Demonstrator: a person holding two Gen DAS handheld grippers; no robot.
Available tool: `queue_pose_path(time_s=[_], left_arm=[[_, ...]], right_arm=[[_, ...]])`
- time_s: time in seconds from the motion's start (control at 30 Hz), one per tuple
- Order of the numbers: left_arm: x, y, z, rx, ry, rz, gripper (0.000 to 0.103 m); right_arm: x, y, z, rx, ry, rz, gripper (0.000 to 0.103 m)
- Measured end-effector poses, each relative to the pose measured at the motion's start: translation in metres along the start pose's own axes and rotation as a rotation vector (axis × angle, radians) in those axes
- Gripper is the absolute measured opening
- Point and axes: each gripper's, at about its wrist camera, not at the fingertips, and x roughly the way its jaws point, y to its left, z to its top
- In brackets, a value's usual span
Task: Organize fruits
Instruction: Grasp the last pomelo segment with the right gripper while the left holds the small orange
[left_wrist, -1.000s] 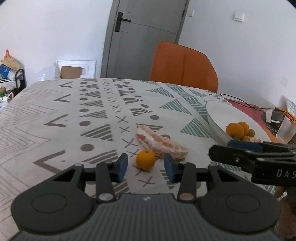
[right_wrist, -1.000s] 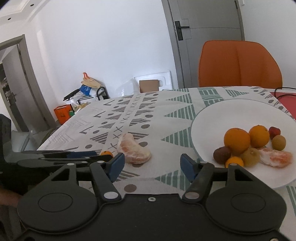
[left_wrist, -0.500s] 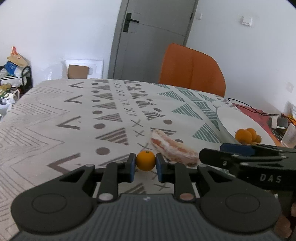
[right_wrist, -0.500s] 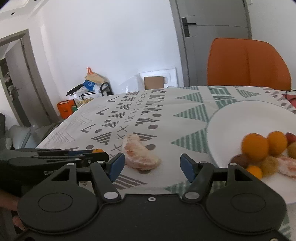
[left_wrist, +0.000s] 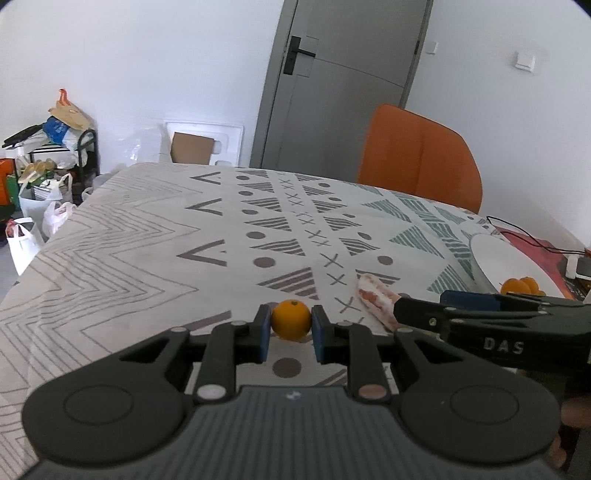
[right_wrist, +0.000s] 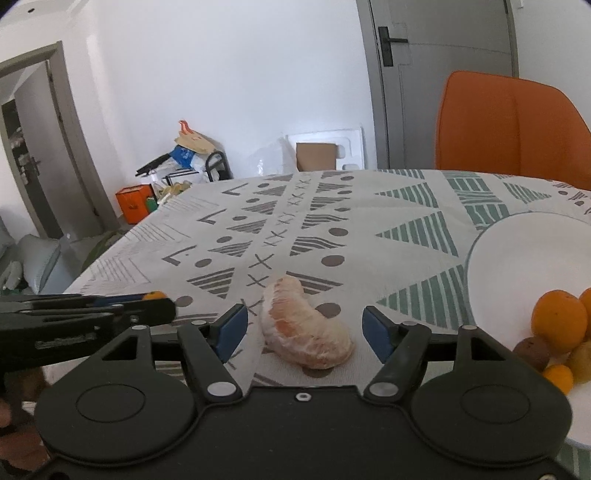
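Your left gripper (left_wrist: 291, 328) has its blue-padded fingers (left_wrist: 264, 332) pressed against both sides of a small orange (left_wrist: 291, 319), which sits clamped between them; from the pictures you cannot tell whether it rests on the patterned tablecloth (left_wrist: 147, 236) or is just above it. In the right wrist view only a sliver of that orange shows above the left gripper's black arm, at the near left of the worktop.

Your right gripper (right_wrist: 301, 330) has its fingers (right_wrist: 231, 326) spread wide and grips nothing. A peeled citrus piece (right_wrist: 304, 334) lies on the cloth between them, nearer the left finger, touching neither as far as you can see. In the left wrist view the same piece (left_wrist: 375, 301) lies just right of the held orange, partly hidden behind the right gripper's arm.

The white plate (right_wrist: 517, 258) stands on the right side of the worktop, with a cluster of fruit at its near edge: a larger orange (right_wrist: 559, 319), a brown fruit (right_wrist: 532, 350), a tiny orange one (right_wrist: 557, 376) and others cut off by the frame. An orange chair (right_wrist: 506, 125) stands behind the worktop.
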Motion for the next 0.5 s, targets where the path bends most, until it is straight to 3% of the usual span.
queue_pose_path(time_s=[0.27, 0.33, 0.37, 0.4, 0.5], left_arm=[[-0.007, 0.005, 0.0, -0.013, -0.009, 0.029, 0.022], [-0.008, 0.006, 0.001, -0.014, -0.012, 0.036, 0.022], [-0.008, 0.006, 0.001, -0.016, -0.012, 0.038, 0.022], [-0.01, 0.007, 0.002, -0.017, -0.015, 0.04, 0.022], [-0.014, 0.006, 0.0, -0.015, -0.021, 0.044, 0.022]], right_arm=[[0.016, 0.015, -0.006, -0.084, 0.035, -0.022, 0.074], [0.014, 0.021, -0.008, -0.125, 0.039, -0.056, 0.068], [0.013, 0.023, -0.009, -0.139, 0.038, -0.067, 0.057], [0.01, 0.023, -0.009, -0.143, 0.04, -0.063, 0.052], [0.002, 0.021, -0.008, -0.118, 0.048, -0.022, 0.048]])
